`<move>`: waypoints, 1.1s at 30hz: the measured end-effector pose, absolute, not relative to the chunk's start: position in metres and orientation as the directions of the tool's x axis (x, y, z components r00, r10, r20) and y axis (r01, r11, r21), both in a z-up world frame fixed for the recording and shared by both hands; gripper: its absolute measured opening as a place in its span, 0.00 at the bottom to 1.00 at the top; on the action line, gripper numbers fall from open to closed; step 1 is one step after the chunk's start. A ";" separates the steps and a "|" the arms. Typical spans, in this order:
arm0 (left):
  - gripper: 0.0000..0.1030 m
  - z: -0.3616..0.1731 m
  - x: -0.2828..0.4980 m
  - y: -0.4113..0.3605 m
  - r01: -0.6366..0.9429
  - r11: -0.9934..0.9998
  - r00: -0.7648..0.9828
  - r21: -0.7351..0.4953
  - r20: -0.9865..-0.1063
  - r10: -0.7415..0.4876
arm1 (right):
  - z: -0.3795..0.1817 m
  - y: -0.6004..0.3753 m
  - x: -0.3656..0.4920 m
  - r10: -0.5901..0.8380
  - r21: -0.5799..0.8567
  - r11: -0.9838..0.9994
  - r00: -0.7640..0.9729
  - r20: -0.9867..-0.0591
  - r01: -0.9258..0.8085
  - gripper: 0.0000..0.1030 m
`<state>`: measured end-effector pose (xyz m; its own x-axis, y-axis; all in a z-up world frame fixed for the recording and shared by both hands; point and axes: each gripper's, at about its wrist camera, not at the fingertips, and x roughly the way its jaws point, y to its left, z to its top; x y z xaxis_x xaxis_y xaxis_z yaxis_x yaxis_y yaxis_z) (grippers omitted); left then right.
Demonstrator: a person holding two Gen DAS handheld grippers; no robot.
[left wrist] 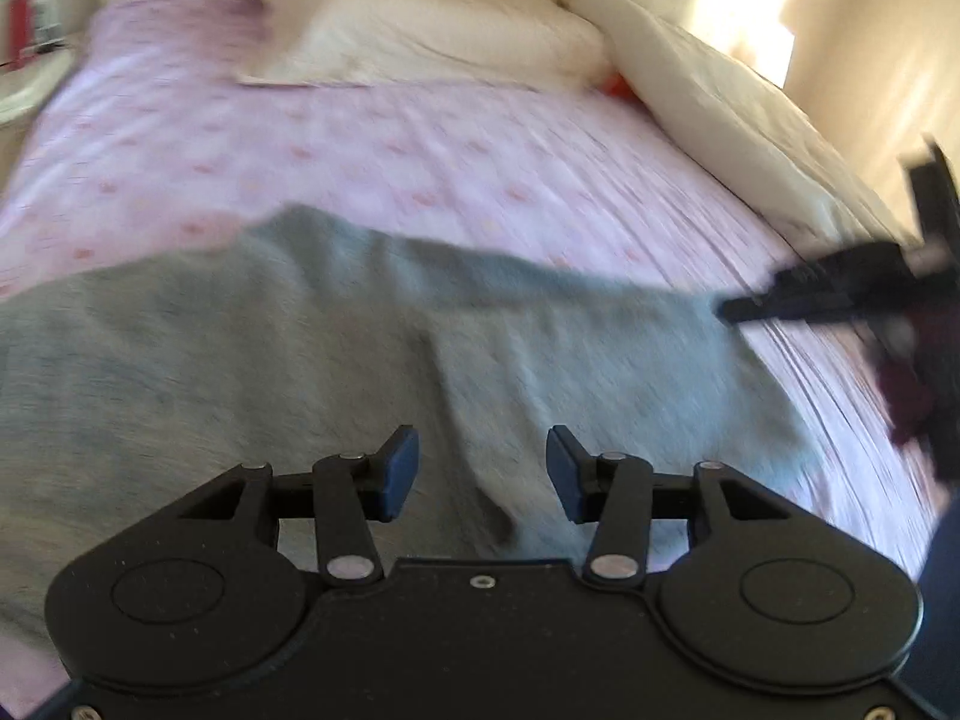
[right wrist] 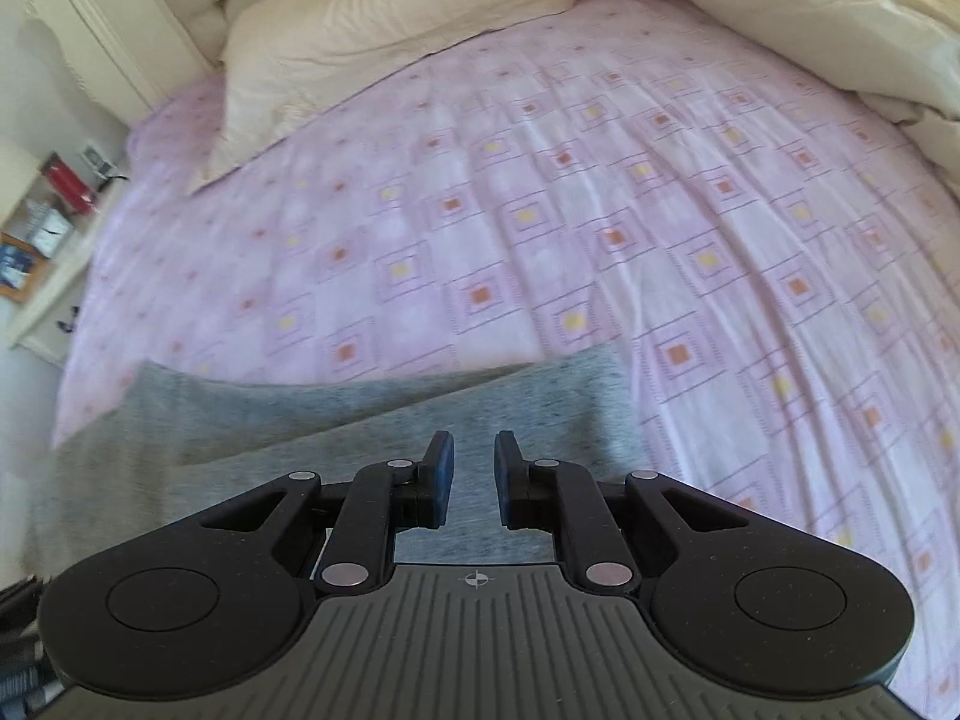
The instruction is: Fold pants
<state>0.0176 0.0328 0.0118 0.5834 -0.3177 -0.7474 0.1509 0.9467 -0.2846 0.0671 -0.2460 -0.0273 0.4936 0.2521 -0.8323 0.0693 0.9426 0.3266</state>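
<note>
While the grey pants (left wrist: 360,348) lie spread on the bed (right wrist: 540,210) | left gripper (left wrist: 483,471) fingers wide apart over the cloth | right gripper (right wrist: 474,474) narrowly parted, gripping nothing | fabric looks soft, light, floppy; best pinched at an edge or cuff.

Pants on the near part of the bed, pillows at its head.

The pants (right wrist: 336,420) lie on the bed (right wrist: 600,228), under both tools: the left tool (left wrist: 482,471) over their middle, the right tool (right wrist: 474,477) near their right end. Beyond them one pillow (right wrist: 384,36) rests against the headboard (right wrist: 198,6), another pillow (right wrist: 810,18) to its right. A side shelf (right wrist: 42,264) stands left of the bed.
</note>
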 end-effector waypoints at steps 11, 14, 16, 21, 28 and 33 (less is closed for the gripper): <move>0.53 0.043 0.031 0.162 -0.337 0.895 0.569 -0.294 -0.820 -0.055 | -0.020 -0.231 0.072 0.382 0.435 0.901 0.497 -0.779 -0.010 0.14; 0.54 0.055 0.023 0.194 -0.362 0.909 0.556 -0.208 -0.830 0.032 | -0.018 -0.228 0.072 0.388 0.436 0.900 0.495 -0.777 -0.021 0.14; 0.59 0.059 0.016 0.208 -0.372 0.912 0.542 -0.174 -0.838 0.061 | -0.018 -0.227 0.072 0.385 0.430 0.902 0.494 -0.780 -0.025 0.14; 0.66 0.039 0.002 0.243 -0.385 0.886 0.466 -0.259 -0.883 -0.055 | -0.019 -0.222 0.071 0.366 0.401 0.915 0.486 -0.794 -0.035 0.14; 0.66 -0.005 -0.010 0.270 -0.469 0.773 0.374 -0.426 -0.889 -0.264 | -0.025 -0.220 0.072 0.321 0.352 0.936 0.471 -0.822 -0.024 0.14; 0.66 -0.029 -0.012 0.282 -0.540 0.719 0.318 -0.437 -0.897 -0.307 | -0.030 -0.221 0.073 0.303 0.333 0.943 0.461 -0.834 -0.018 0.14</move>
